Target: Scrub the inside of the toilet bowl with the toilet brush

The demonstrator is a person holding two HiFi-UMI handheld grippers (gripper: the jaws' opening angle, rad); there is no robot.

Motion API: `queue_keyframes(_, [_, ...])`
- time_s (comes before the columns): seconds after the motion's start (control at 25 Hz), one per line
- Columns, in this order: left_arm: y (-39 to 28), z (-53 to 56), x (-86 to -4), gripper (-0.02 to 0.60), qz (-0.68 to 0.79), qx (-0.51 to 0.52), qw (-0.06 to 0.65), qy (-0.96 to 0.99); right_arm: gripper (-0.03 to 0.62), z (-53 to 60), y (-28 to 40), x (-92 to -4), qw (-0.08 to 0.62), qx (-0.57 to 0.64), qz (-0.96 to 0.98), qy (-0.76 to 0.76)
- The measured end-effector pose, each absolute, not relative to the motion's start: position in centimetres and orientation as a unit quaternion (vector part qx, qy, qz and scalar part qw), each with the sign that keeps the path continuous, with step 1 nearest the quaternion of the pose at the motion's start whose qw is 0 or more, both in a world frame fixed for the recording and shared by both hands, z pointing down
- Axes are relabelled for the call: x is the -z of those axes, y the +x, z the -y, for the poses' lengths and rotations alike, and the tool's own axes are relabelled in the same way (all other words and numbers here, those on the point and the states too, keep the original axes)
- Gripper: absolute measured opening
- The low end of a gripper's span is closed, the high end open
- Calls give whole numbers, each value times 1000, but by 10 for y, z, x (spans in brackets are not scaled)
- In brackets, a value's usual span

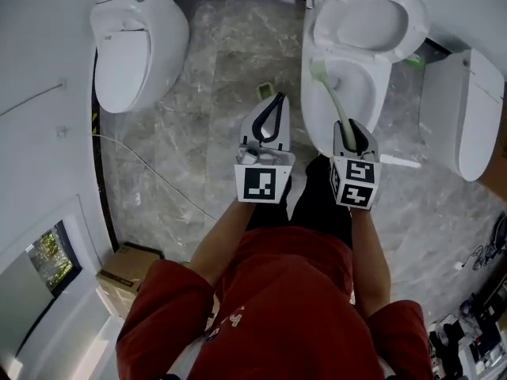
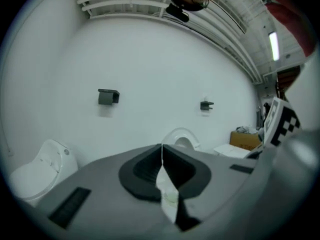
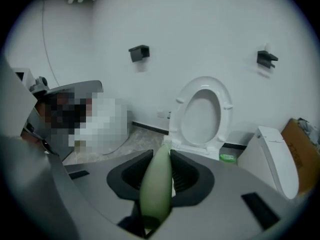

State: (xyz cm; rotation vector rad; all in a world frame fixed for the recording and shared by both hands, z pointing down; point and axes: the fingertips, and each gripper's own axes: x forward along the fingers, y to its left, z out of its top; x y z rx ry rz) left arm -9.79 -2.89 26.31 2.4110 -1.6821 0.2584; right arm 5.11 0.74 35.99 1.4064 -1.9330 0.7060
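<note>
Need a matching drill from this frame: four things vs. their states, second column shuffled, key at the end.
Things
1. toilet brush
2. thin white sheet
3. middle toilet's seat
4. lid of the toilet at the head view's left

States
A. down, closed
B. clamped in the left gripper
C. raised
D. clamped in the right gripper

Pairs: 1-D, 2-B, 3-C, 4-A

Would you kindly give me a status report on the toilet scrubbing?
Left gripper jaws shut, empty. Right gripper shut on toilet brush, head over toilet bowl. Seat up, nothing blocking.
</note>
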Motion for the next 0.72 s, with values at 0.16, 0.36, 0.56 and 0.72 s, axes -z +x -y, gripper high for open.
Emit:
queue_keyframes(0.16, [-28,37,-266,-3,543,-102,95,828,103,-14,120,-365,316,-271,728,544])
queue_keyframes(0.36, [31,47,-309,-3,550,-130,128,815,104,-14,186,-431,352,-292,727,512])
queue_keyframes(0.56, [66,58,-365,-3,559,-149,135,804,103,-10,218,-531,417,-257,756,435])
queue_keyframes(0.72, [70,64,-421,-3,550,-164,134,808,103,-2,225,-604,461,-226,766,387])
